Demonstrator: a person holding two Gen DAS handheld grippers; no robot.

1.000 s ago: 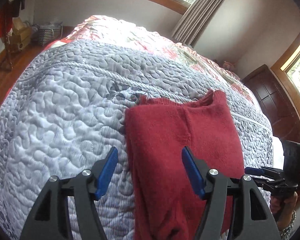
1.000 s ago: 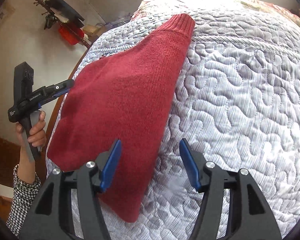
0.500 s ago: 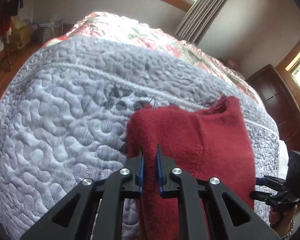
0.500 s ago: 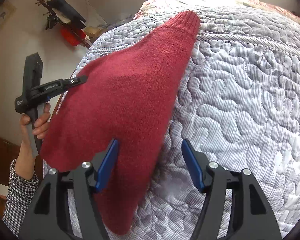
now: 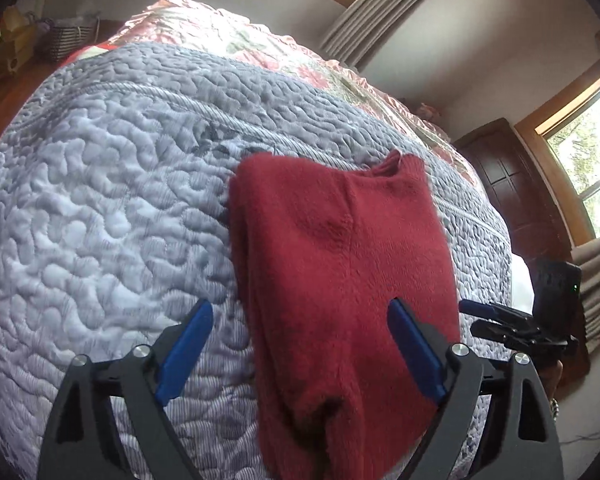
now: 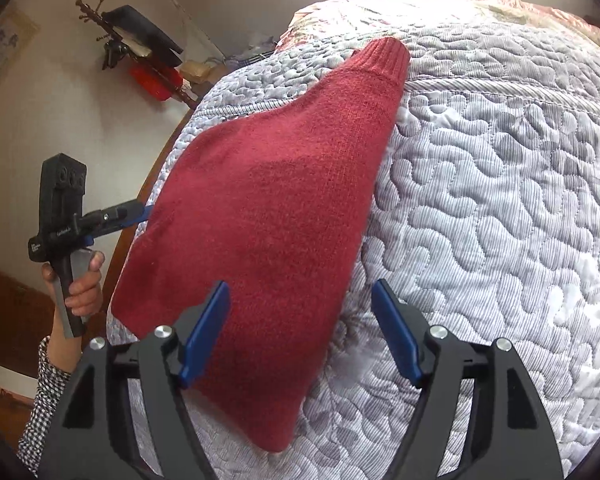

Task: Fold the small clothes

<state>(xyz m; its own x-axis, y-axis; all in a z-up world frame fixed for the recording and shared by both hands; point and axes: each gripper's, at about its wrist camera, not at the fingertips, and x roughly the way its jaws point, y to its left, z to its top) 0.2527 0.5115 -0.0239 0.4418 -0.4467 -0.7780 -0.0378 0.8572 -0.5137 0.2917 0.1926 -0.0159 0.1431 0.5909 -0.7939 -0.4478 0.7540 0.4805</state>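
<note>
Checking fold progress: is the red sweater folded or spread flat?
Folded. The red sweater lies doubled on the quilt, stacked layers showing along its left edge, one ribbed cuff poking out.

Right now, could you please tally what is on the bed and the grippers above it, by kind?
Red knitted garment: 1
Grey quilted bedspread: 1
Grippers: 2, the left gripper and the right gripper, both open and holding nothing
Total: 4
</note>
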